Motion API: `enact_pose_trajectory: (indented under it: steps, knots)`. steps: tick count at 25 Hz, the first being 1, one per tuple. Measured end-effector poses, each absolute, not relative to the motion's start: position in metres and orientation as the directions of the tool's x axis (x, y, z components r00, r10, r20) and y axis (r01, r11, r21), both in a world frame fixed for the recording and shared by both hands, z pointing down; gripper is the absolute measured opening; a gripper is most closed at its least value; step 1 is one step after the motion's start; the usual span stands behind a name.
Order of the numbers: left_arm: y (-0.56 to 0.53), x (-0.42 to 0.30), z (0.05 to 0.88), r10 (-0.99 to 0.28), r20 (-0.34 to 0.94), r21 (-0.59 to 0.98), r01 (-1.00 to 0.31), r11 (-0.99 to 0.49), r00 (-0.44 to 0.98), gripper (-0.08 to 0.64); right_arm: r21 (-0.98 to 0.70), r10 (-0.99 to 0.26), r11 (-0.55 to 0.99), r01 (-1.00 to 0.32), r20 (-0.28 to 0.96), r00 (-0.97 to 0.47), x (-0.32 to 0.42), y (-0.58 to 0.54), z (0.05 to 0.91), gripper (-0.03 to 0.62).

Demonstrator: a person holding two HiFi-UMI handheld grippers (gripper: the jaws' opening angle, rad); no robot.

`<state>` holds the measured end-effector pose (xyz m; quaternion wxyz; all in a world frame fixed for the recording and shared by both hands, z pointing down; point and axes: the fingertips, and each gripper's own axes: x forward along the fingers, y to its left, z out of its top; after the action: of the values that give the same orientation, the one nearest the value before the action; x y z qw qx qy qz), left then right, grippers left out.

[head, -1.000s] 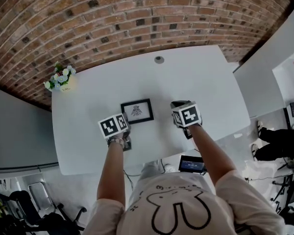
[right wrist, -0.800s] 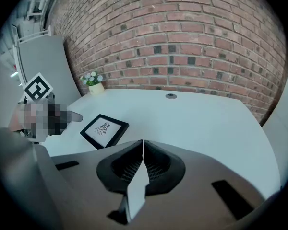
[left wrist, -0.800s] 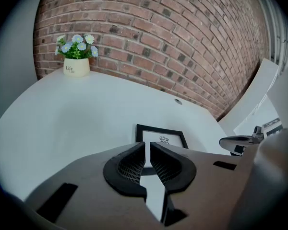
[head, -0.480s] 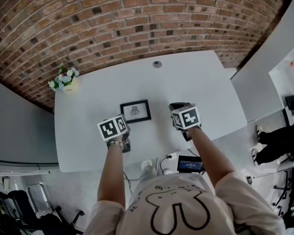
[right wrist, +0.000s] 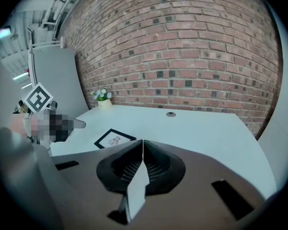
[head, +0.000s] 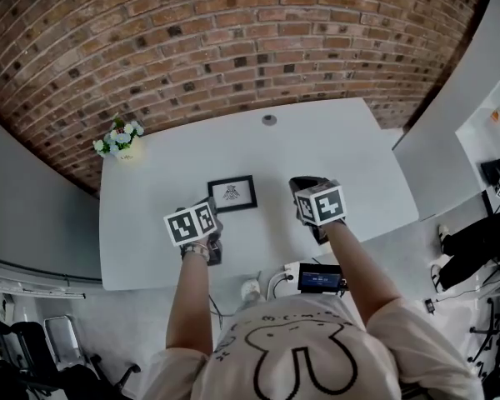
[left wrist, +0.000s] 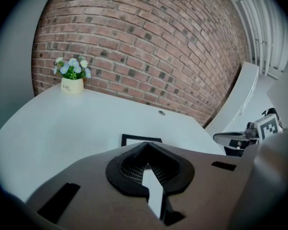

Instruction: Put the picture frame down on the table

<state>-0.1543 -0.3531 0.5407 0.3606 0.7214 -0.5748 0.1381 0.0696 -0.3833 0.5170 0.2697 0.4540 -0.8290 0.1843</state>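
Observation:
The black picture frame [head: 232,193] with a small drawing lies flat on the white table [head: 342,148]; it also shows in the left gripper view as frame [left wrist: 140,139] and in the right gripper view as frame [right wrist: 114,139]. My left gripper [head: 207,217] hovers just near-left of it, jaws shut with nothing between them [left wrist: 146,150]. My right gripper [head: 304,183] hangs to the frame's right, also shut and empty [right wrist: 142,143]. Neither touches the frame.
A small pot of flowers [head: 121,144] stands at the table's far left corner. A round cable grommet [head: 269,120] sits near the far edge by the brick wall. A small screen [head: 321,278] and cables lie below the near edge. A seated person's legs [head: 475,240] show at the right.
Both grippers have lifted a little above the table and eased back from the frame. The frame has stayed flat in the same spot.

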Motion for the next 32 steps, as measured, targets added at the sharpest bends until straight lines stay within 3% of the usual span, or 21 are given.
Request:
enact_pose_trajectory:
  steps: [17, 22, 32]
  knots:
    - [-0.345, -0.154, 0.451, -0.881, 0.387, 0.191, -0.958, -0.214, 0.274, 0.012, 0.072, -0.753, 0.557, -0.827, 0.463, -0.467, 0.067, -0.366, 0.440, 0.018]
    - [-0.345, -0.153, 0.427, -0.913, 0.302, 0.137, -0.960, -0.243, 0.274, 0.012, 0.036, -0.776, 0.534, -0.845, 0.419, -0.472, 0.069, -0.361, 0.431, 0.018]
    - [-0.341, -0.149, 0.370, -0.947, 0.123, 0.009, -0.954, -0.298, 0.297, 0.012, 0.131, -0.820, 0.560, -0.818, 0.225, -0.526, 0.059, -0.348, 0.377, 0.018]
